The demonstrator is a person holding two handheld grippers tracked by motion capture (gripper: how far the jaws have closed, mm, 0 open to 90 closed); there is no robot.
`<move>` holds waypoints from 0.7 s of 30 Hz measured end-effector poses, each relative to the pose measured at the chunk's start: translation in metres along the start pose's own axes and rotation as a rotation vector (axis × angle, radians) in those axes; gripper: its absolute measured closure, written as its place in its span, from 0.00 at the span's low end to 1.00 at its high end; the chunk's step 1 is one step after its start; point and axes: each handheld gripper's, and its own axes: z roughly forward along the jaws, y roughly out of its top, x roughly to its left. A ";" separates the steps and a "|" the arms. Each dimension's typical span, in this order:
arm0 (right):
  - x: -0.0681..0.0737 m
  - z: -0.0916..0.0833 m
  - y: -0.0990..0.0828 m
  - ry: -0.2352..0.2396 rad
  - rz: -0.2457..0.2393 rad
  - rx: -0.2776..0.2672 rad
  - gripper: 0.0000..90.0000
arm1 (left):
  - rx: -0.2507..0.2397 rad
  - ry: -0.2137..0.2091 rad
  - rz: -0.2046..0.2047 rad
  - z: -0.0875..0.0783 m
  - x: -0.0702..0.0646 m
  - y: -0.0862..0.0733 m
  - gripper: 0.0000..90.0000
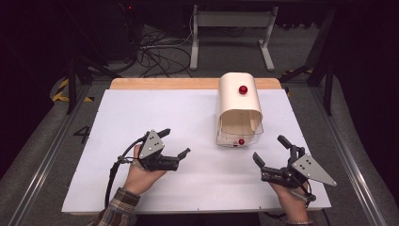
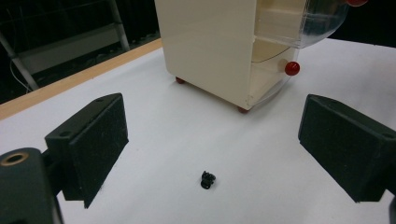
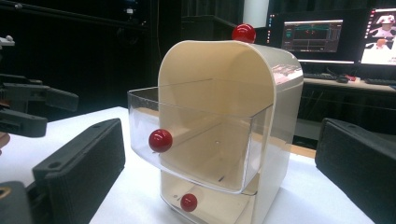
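Standing cream drawer cabinet, upper clear drawer pulled out

The left gripper sits in the person's left hand, its jaws set wide apart with nothing between them and pointing toward the right and slightly away from the person; a plaid sleeve covers that forearm. The right gripper is held in the right hand, jaws likewise spread wide and empty, angled up and to the left. Both hands are low over the desk, well apart from each other.
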 end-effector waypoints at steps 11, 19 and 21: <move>0.001 0.001 0.000 0.005 0.000 0.000 0.03 | 0.055 -0.004 0.011 0.012 -0.002 0.000 0.13; 0.000 0.001 0.000 0.005 0.002 0.004 0.03 | 0.098 0.026 0.007 0.019 0.001 -0.002 0.15; 0.000 0.001 0.000 0.006 0.003 0.004 0.03 | 0.111 0.023 0.002 0.020 0.002 -0.003 0.16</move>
